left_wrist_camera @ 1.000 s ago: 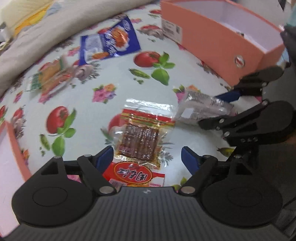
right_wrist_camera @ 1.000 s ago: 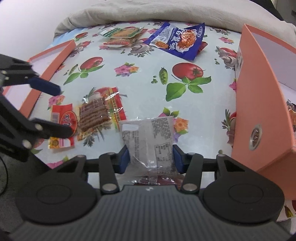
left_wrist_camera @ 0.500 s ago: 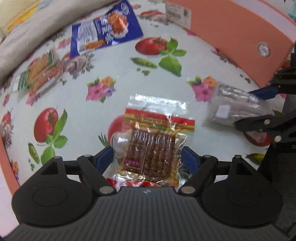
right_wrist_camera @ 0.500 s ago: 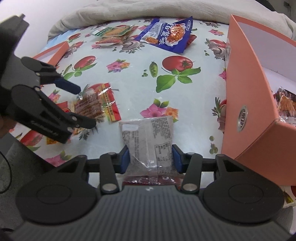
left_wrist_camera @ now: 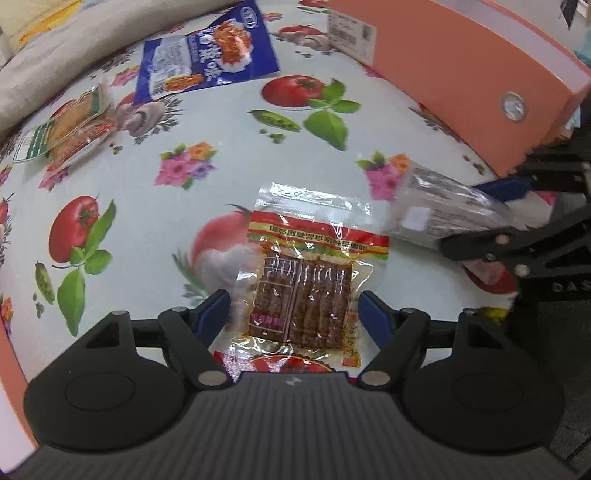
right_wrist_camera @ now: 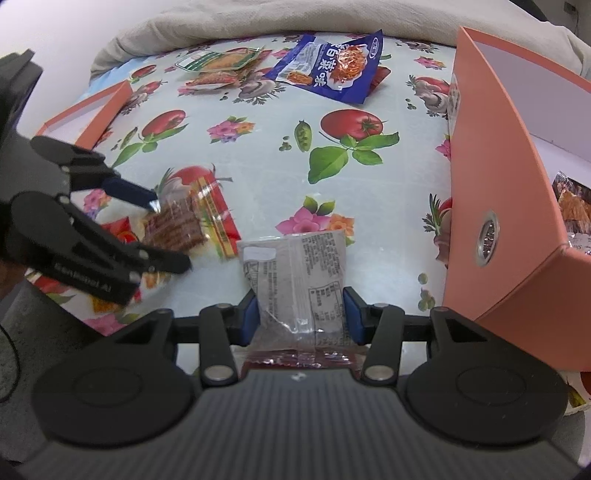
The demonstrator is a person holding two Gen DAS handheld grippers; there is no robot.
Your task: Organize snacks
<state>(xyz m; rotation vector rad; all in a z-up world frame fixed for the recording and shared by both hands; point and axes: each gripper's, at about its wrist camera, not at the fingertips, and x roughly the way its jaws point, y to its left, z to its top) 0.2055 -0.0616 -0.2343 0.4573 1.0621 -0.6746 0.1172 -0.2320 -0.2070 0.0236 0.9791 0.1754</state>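
A clear packet of brown meat strips lies on the flowered tablecloth, partly over a red packet. My left gripper straddles the meat packet and its jaws are closing; the blue pads stand just off the packet's sides. The right wrist view has the same gripper at the left, over the meat packet. My right gripper is shut on a grey foil packet, held just above the cloth, also seen as the grey packet at the right of the left wrist view.
An open orange box stands at the right with a snack packet inside. A blue snack bag and two clear packets lie at the far side. An orange lid sits at the left. A beige cloth lies behind.
My left gripper came down over the meat packet, which now fills the space between its fingers. The right gripper kept its grip on the grey packet and stayed put.
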